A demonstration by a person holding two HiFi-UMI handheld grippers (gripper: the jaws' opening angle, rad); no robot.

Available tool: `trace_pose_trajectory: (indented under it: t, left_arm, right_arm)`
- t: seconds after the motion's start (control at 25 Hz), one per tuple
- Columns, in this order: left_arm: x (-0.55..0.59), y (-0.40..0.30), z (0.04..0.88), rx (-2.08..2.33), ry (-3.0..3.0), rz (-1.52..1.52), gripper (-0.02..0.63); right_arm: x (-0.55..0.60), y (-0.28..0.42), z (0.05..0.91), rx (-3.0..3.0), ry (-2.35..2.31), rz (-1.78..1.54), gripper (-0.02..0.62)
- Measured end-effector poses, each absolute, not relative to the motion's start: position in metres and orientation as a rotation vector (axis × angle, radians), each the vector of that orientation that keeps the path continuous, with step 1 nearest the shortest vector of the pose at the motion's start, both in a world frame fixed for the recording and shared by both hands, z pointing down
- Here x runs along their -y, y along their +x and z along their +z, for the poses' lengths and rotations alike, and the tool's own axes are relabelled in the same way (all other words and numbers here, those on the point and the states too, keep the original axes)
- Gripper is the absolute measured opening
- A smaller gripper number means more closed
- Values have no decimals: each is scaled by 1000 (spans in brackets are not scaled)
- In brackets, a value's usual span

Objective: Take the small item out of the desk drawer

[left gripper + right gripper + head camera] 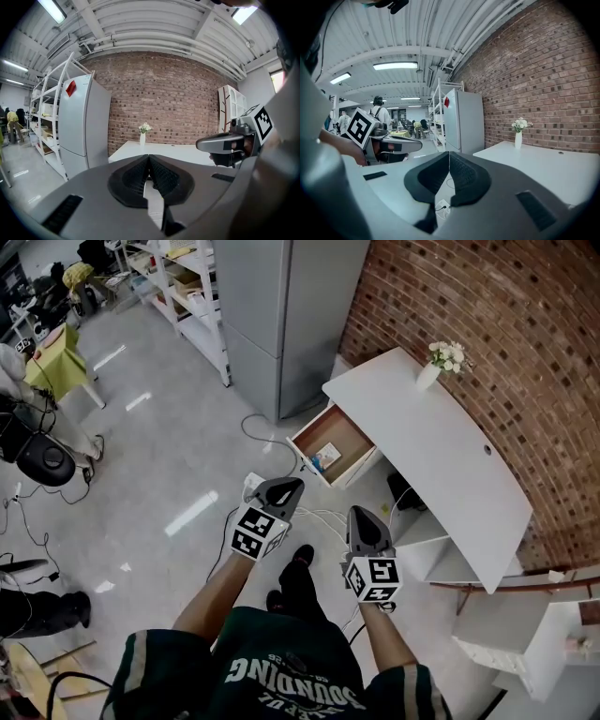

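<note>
Printed in white block capitals across the dark green jersey [281,676], upside down to the head view: a word ending "OUNDING", first letter lost in a fold. Bore only black square codes, no letters: the left white marker cube [258,532] and the right white marker cube [373,578]. Proved too small to read: the red tag [70,87] on the grey refrigerator [84,122], and the print on the small pale packet [325,457] in the brown wooden drawer [344,435].

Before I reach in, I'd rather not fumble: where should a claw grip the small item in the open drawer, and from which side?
Likely from above: the small item lies flat in the drawer, walled all round. Pinch across its narrower width; its edges are too small to judge.
</note>
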State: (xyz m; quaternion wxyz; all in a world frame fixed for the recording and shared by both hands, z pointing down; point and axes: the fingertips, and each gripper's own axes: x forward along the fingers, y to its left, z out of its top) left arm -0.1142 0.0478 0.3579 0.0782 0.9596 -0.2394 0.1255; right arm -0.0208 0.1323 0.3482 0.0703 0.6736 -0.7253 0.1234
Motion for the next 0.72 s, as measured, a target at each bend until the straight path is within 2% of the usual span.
trace_pose_trajectory:
  t: [0.72]
  left_arm:
    - [52, -70, 366, 710, 2863, 424, 15]
  right_arm:
    - [-31, 21, 359, 2179, 2023, 409, 25]
